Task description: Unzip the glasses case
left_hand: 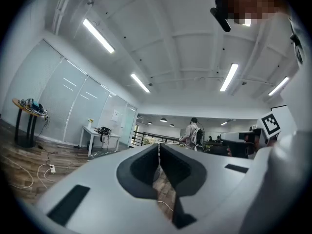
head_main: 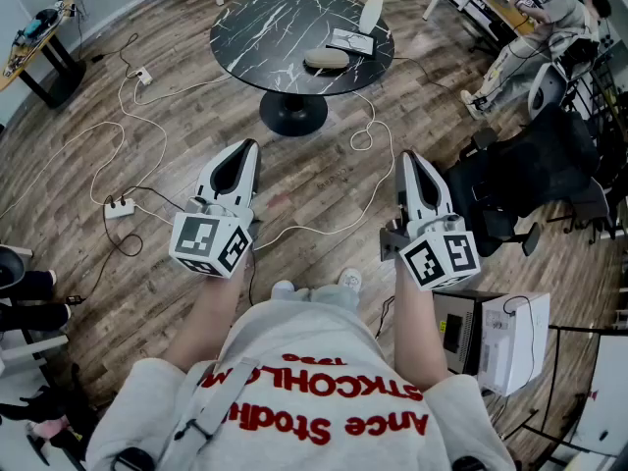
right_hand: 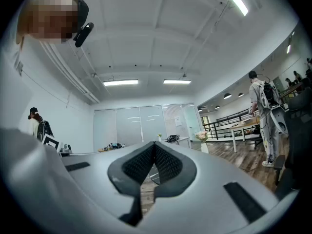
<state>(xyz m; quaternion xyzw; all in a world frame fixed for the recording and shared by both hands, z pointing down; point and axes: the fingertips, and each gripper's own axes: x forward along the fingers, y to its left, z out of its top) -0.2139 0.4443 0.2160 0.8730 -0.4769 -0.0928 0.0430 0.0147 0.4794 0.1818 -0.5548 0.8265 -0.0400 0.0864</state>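
The glasses case [head_main: 327, 59], a beige oval pouch, lies on the round black marble table [head_main: 265, 27] far ahead, beside a small tray [head_main: 350, 41] and a white vase [head_main: 371, 13]. My left gripper [head_main: 250, 146] is held out above the wooden floor, well short of the table, with its jaws shut and nothing in them. At the same height, my right gripper [head_main: 408, 155] is also shut and empty. The left gripper view shows its gripper [left_hand: 159, 145] with tips touching. The right gripper view shows its gripper [right_hand: 154, 143] pressed together, pointing across the room.
White and black cables loop over the floor around a power strip [head_main: 119, 207]. A black office chair [head_main: 530, 180] and a white box device [head_main: 491, 337] stand at my right. One person sits at the back right [head_main: 549, 27]. A side table [head_main: 39, 37] is far left.
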